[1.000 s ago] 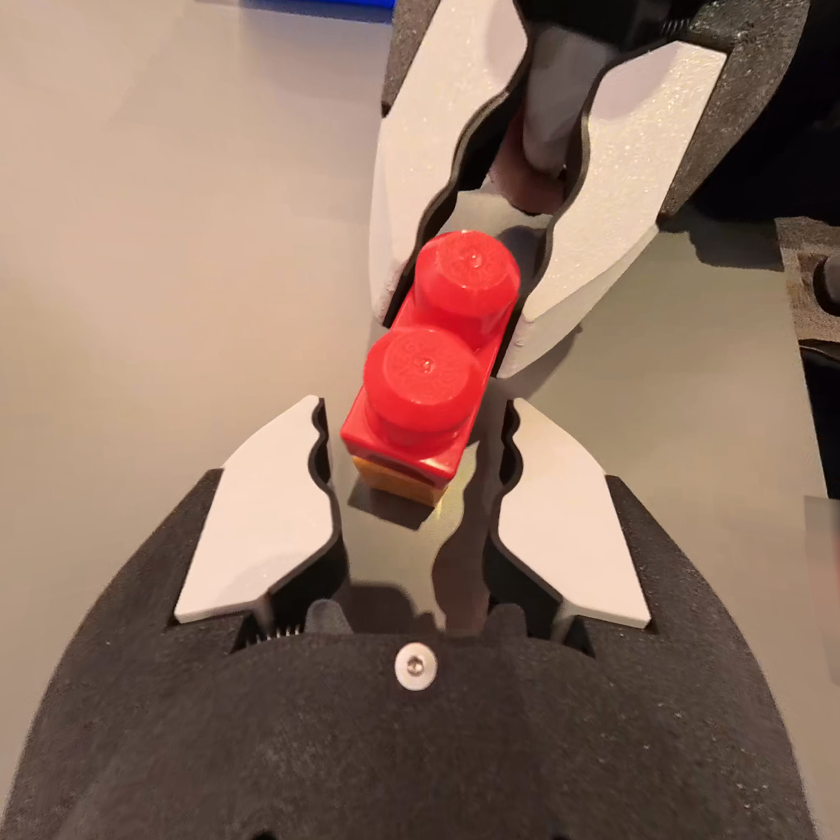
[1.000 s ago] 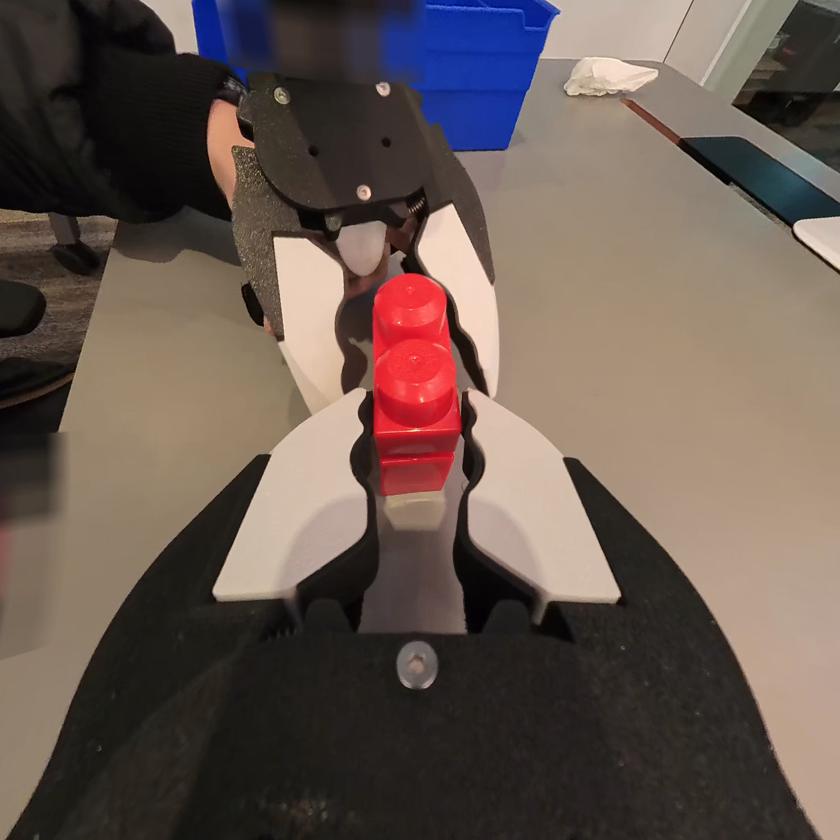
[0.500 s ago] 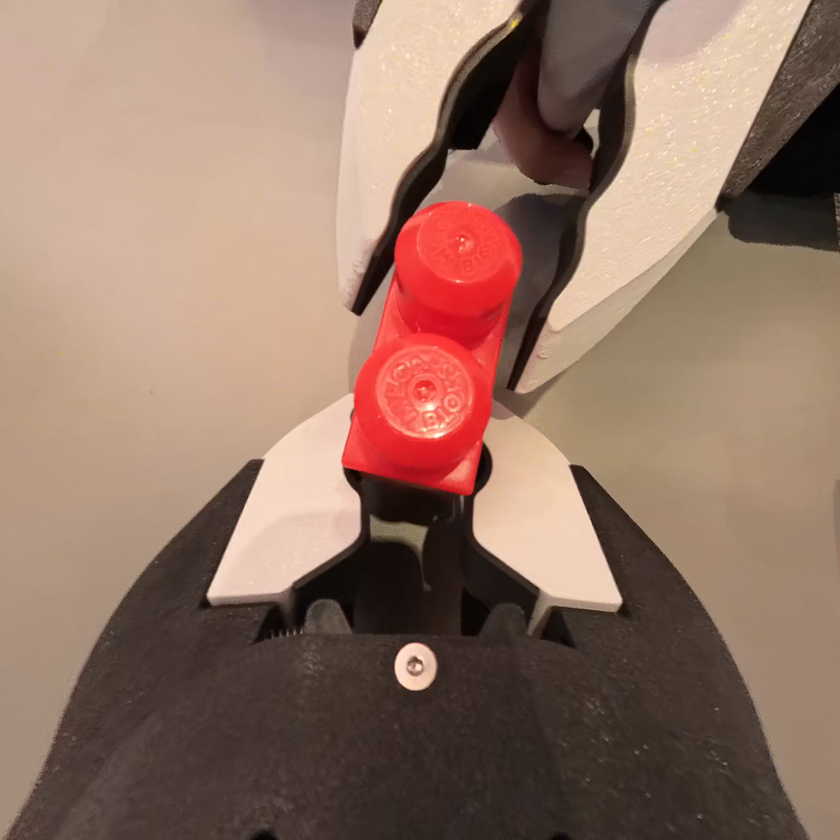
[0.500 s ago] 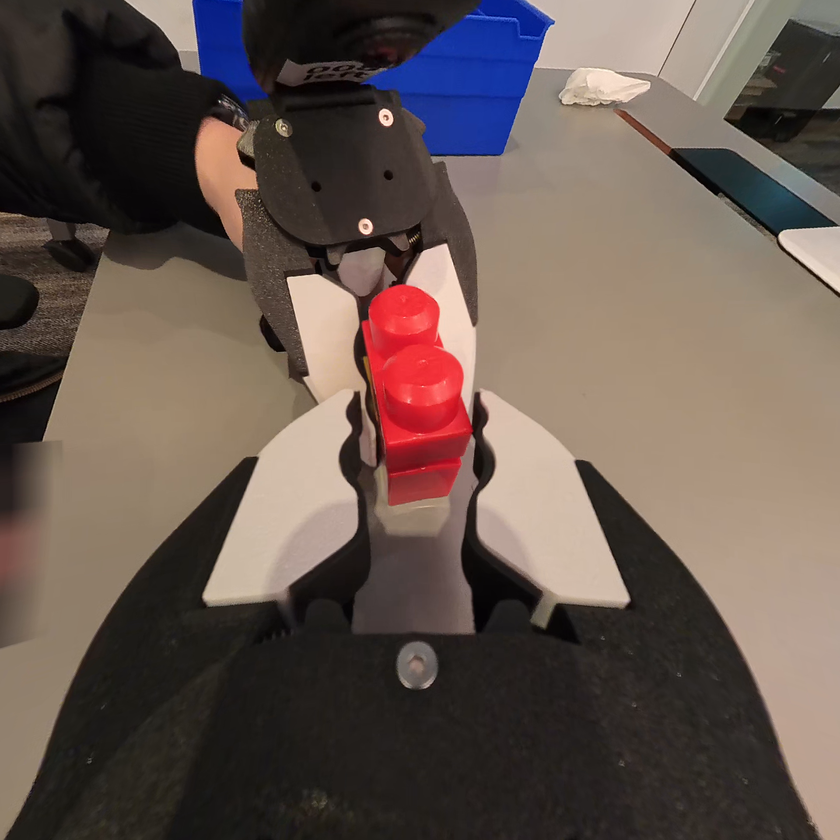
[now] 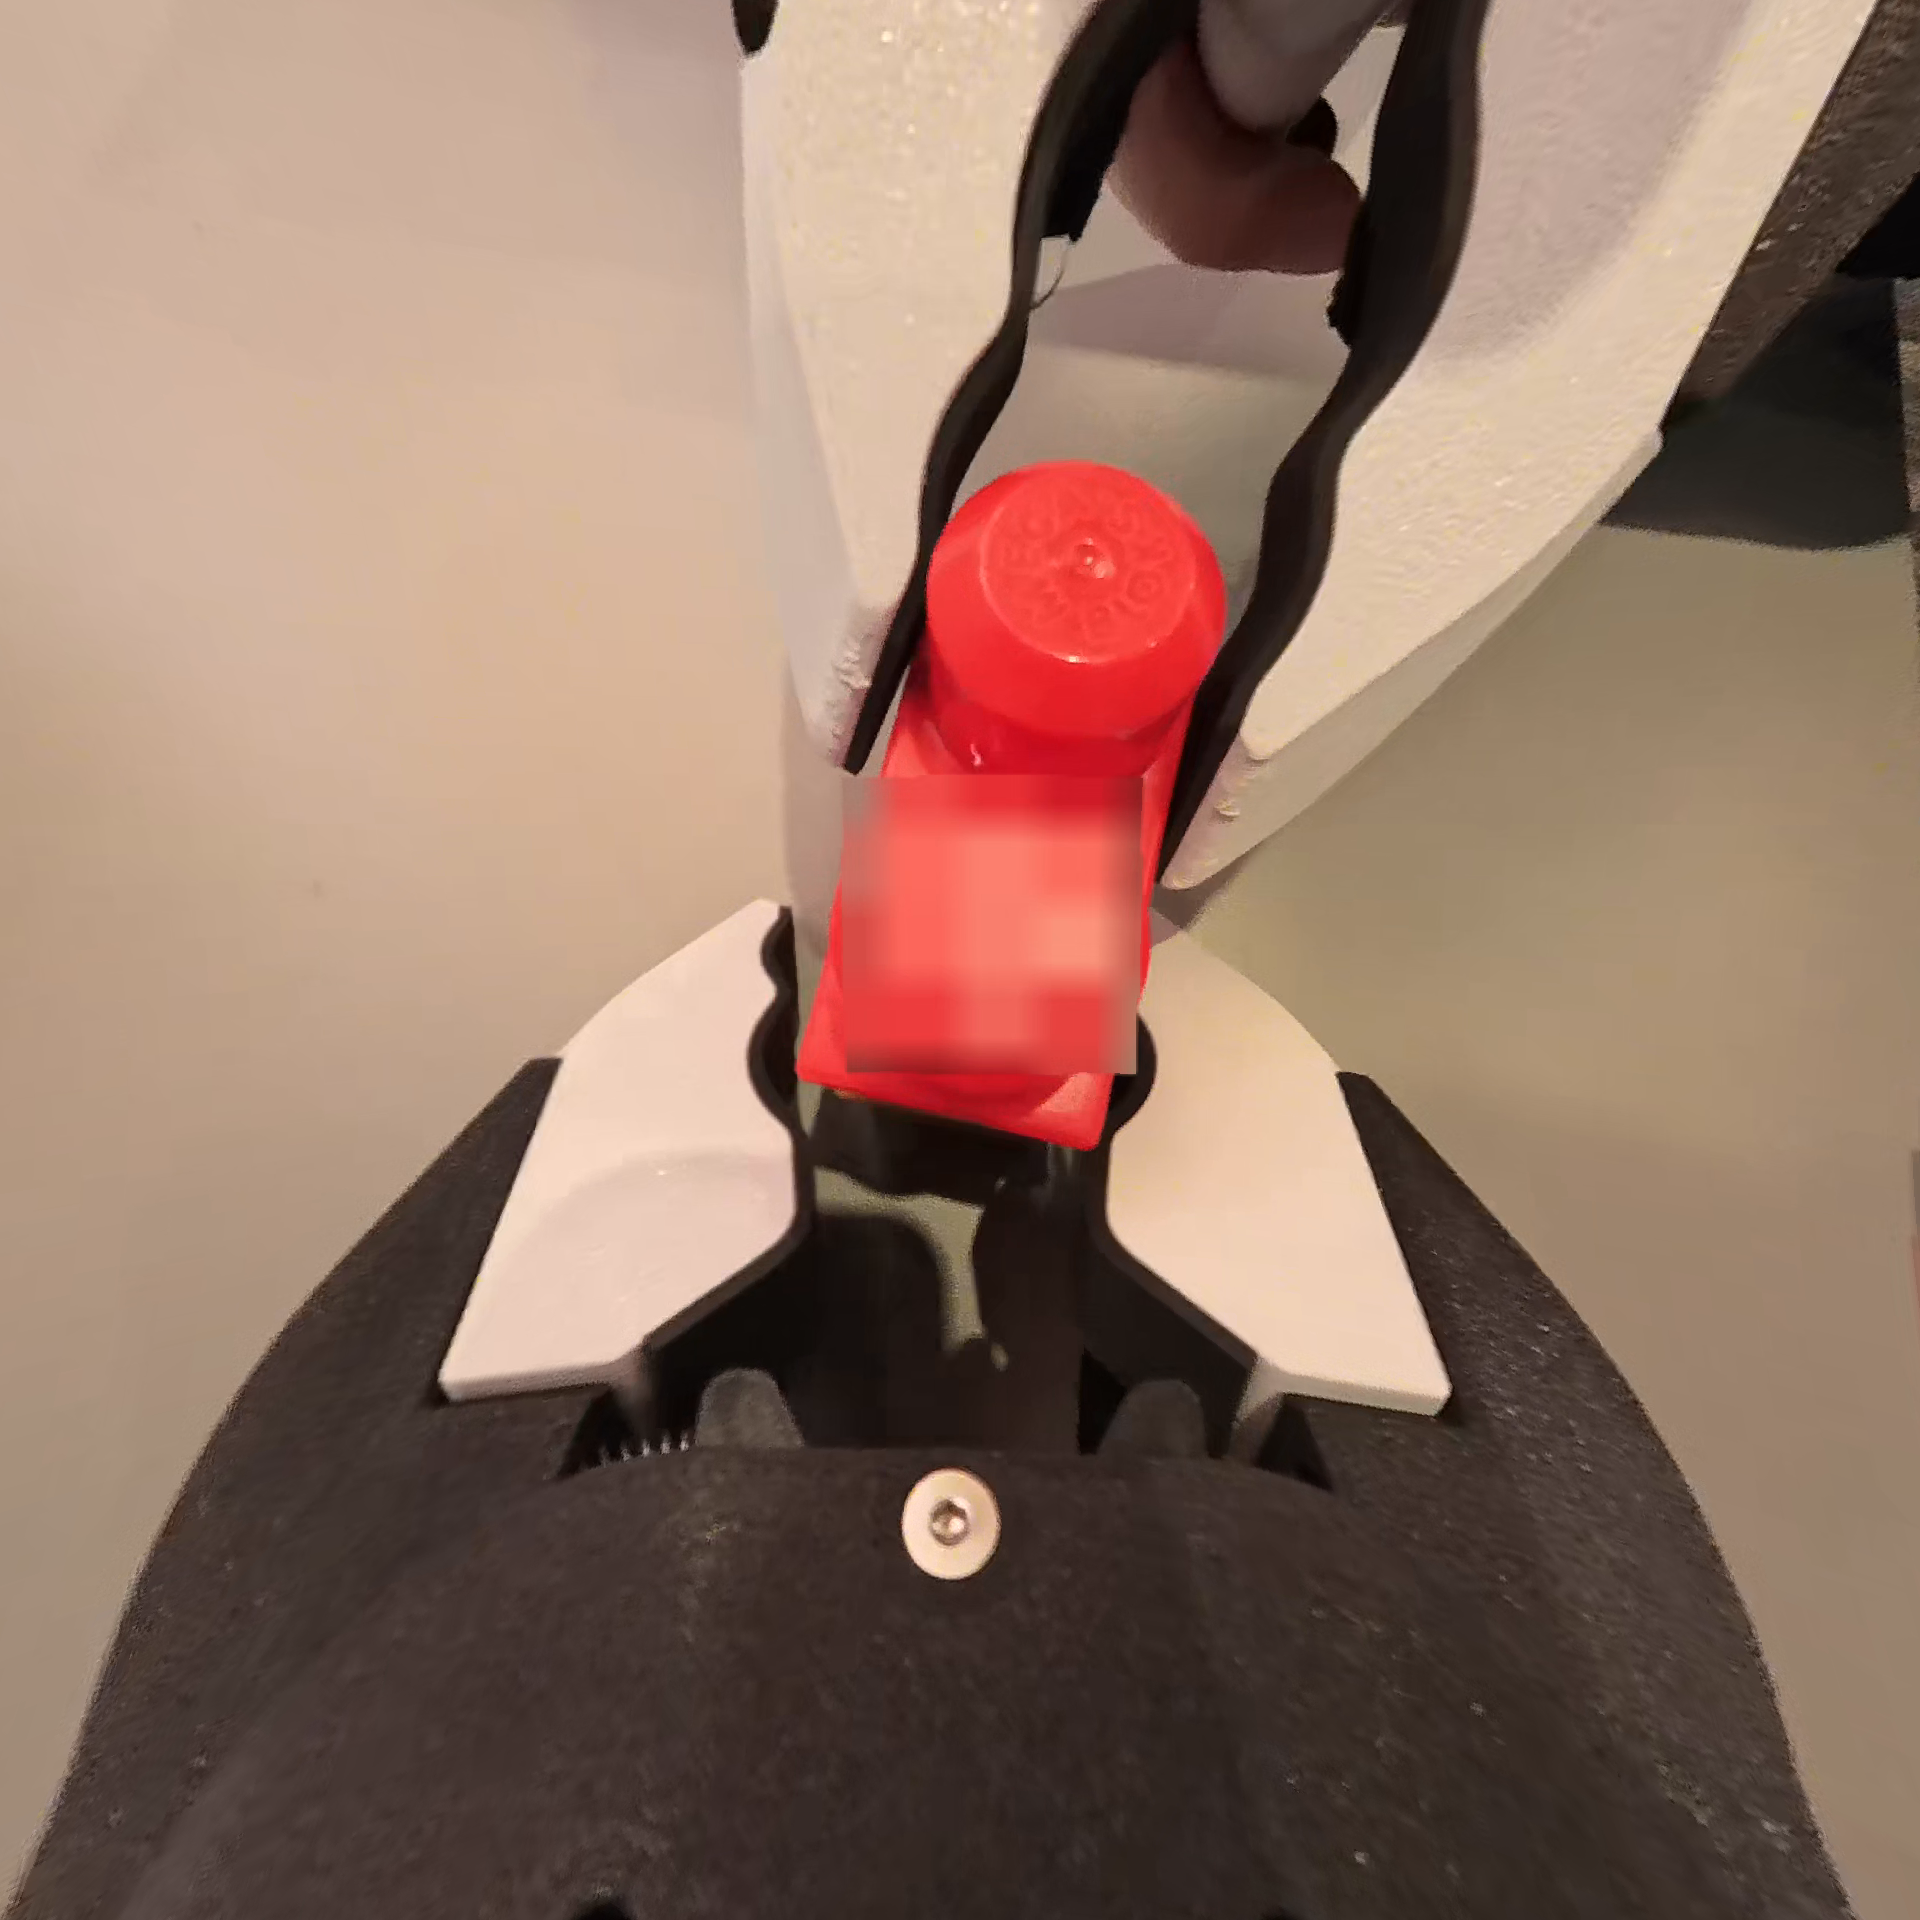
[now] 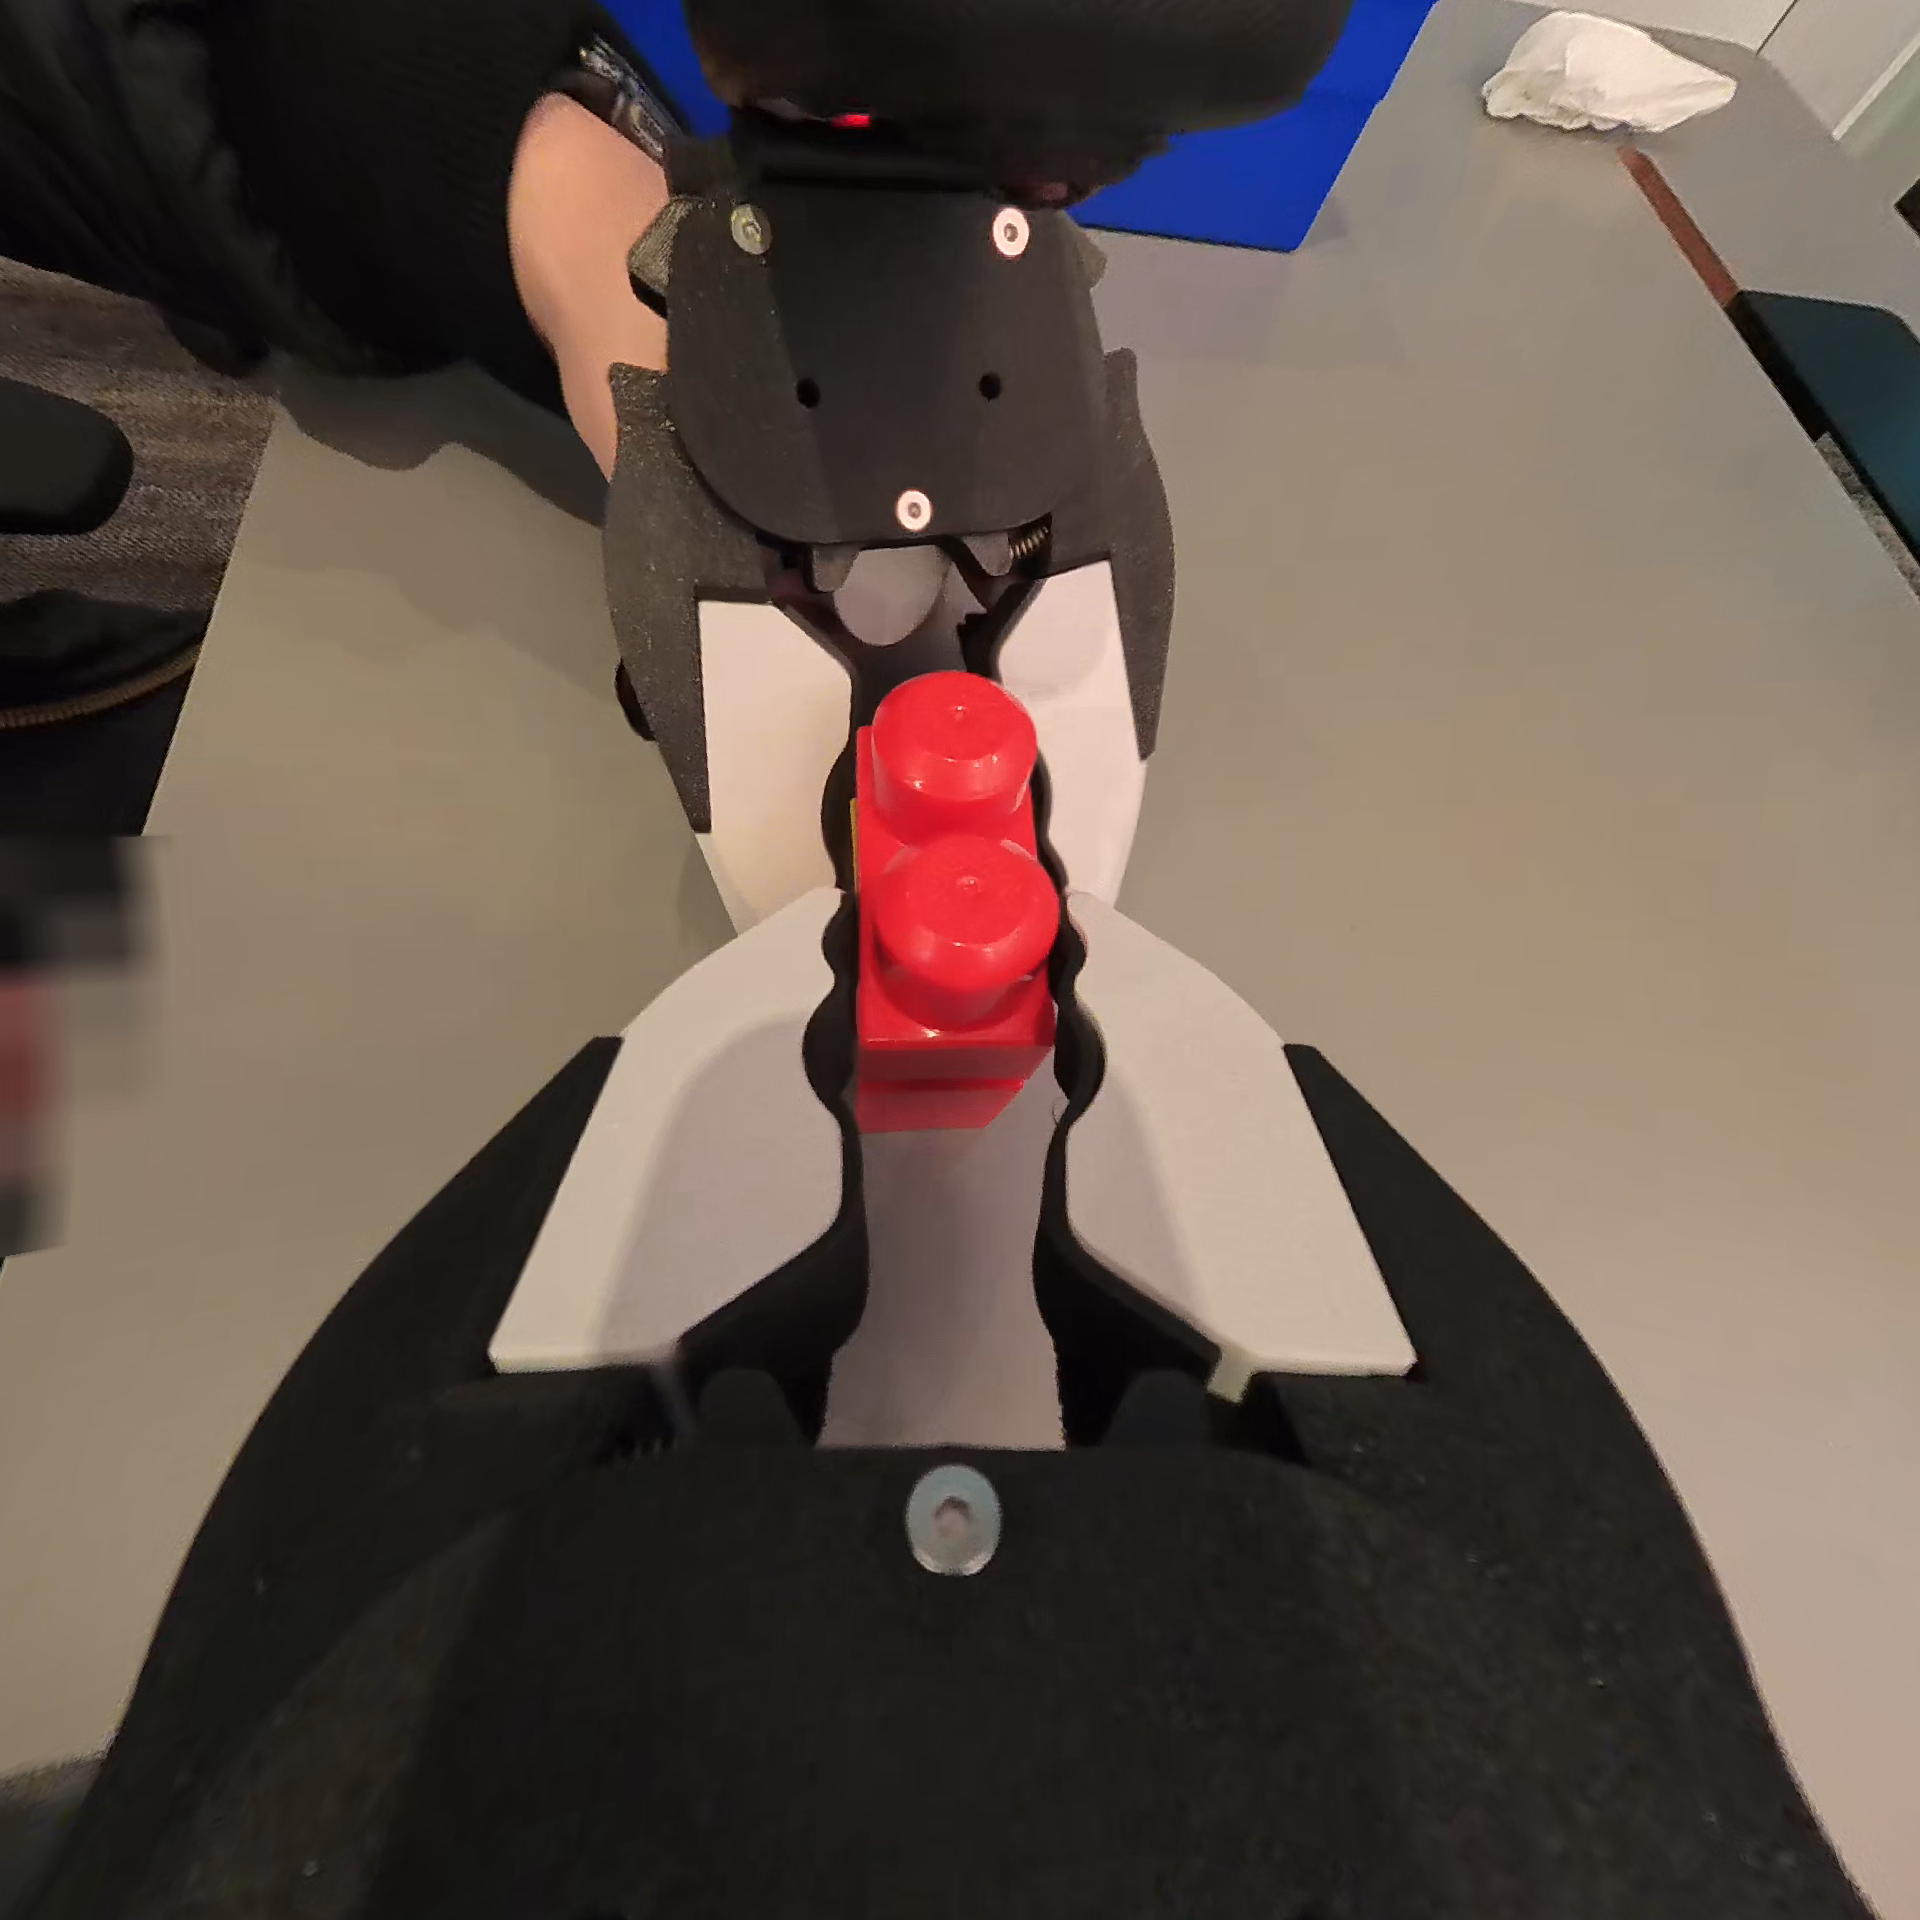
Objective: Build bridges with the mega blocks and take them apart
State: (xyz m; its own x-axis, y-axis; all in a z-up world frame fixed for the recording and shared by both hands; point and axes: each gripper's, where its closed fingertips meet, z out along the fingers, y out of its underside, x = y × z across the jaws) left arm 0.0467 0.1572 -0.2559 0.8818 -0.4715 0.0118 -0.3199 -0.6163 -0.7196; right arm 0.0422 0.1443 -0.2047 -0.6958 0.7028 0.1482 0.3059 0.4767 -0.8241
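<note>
My right gripper [image 6: 956,997] has its jaws pinched in on the near end of the red two-stud block [image 6: 951,914], wavy pads touching both sides. Facing it, my left gripper [image 6: 940,831] is closed around the far end of the same stack; I cannot tell which layer it clamps. A second red block [image 6: 935,1107] sits directly under the top one, and a thin yellow sliver [image 6: 853,831] shows at the stack's left edge. From the left wrist view, the left gripper [image 5: 961,1049] hugs the stack's near end and the right gripper [image 5: 1039,769] clasps the red block [image 5: 1070,613] by its far stud. The stack sits mid-table on the grey table [image 6: 1455,727]. Far off: blue bin [image 6: 1226,197], crumpled white cloth [image 6: 1600,78] far right, and a hand [image 6: 582,270] behind the left gripper.
</note>
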